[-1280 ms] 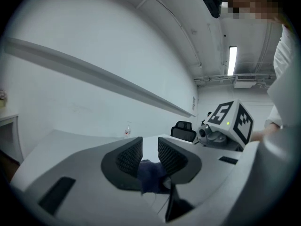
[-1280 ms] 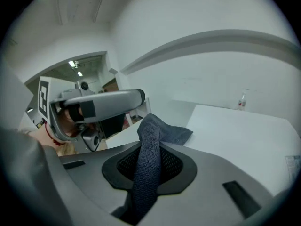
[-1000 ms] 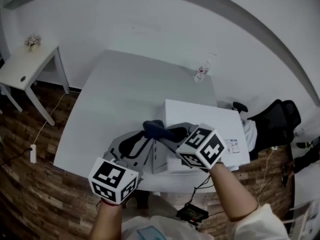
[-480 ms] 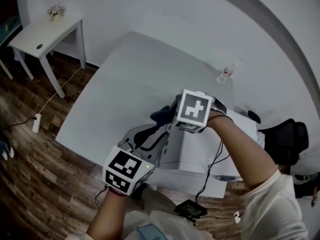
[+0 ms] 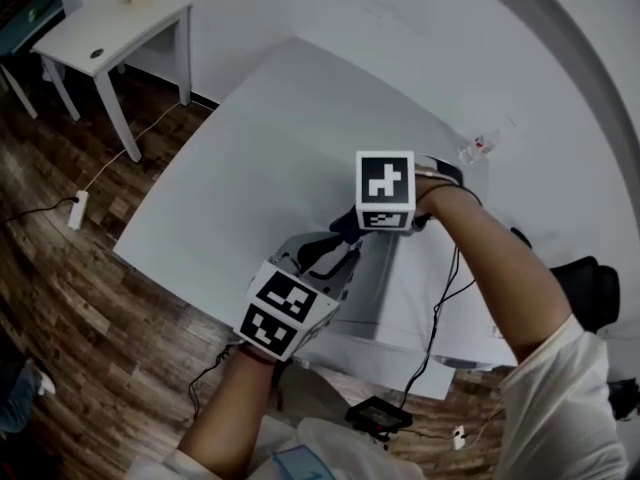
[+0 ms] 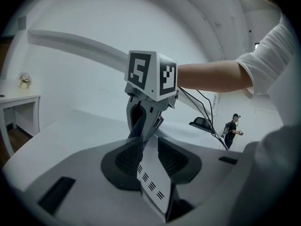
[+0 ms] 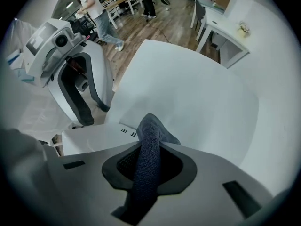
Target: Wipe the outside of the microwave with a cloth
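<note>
The white microwave [image 5: 430,288] stands on the white table [image 5: 270,148]. My right gripper [image 5: 347,230] reaches down over its left side and is shut on a dark blue cloth [image 5: 343,224]. In the right gripper view the cloth [image 7: 148,154] runs between the pads and rests against the vented side panel [image 7: 94,135]. My left gripper [image 5: 335,260] sits at the front left corner, open. In its own view, the vented panel [image 6: 153,180] shows in the gap between its pads [image 6: 124,159]. The right gripper [image 6: 139,126] hangs just ahead.
A small white side table [image 5: 120,18] stands at the far left, a clear bottle [image 5: 478,148] at the table's back. A power strip [image 5: 78,208] and a black device [image 5: 378,416] lie on the wood floor. A black chair [image 5: 590,288] is at the right. People [image 7: 101,18] stand in the background.
My right gripper has carried the cloth from the microwave's front top to its left side, farther from me. The left gripper has moved up to the front left corner.
</note>
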`<action>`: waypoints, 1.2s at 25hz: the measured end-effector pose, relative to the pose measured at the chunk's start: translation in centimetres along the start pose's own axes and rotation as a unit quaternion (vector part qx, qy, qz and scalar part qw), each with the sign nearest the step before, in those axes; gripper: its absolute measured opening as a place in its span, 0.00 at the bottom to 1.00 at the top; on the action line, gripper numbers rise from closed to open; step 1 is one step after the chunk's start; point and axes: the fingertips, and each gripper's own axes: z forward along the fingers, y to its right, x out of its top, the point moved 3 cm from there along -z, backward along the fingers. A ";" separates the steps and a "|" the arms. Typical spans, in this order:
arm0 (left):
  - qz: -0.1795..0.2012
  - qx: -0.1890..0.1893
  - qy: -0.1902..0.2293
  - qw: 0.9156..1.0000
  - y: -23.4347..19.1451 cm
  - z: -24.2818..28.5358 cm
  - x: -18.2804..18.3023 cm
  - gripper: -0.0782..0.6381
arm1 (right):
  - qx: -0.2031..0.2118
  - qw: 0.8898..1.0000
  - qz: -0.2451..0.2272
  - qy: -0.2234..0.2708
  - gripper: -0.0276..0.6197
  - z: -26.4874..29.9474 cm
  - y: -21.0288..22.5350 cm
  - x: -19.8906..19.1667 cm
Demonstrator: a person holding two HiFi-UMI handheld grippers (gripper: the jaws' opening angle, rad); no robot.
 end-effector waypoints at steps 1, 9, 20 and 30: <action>-0.005 0.000 -0.005 1.000 -0.1 0.3 -0.3 0.25 | 0.000 1.000 -0.007 -0.008 0.16 0.4 0.3 0.1; -0.031 0.003 -0.027 0.999 -0.7 2.3 -2.0 0.25 | -0.025 0.996 -0.020 -0.084 0.16 4.0 2.7 -1.5; -0.055 -0.008 -0.056 0.997 -0.9 3.6 -4.0 0.25 | -0.021 0.987 -0.066 -0.147 0.16 5.1 1.6 -2.0; -0.068 -0.009 -0.074 0.995 -1.1 2.7 -6.1 0.25 | -0.025 0.983 -0.061 -0.171 0.16 5.4 0.5 -1.9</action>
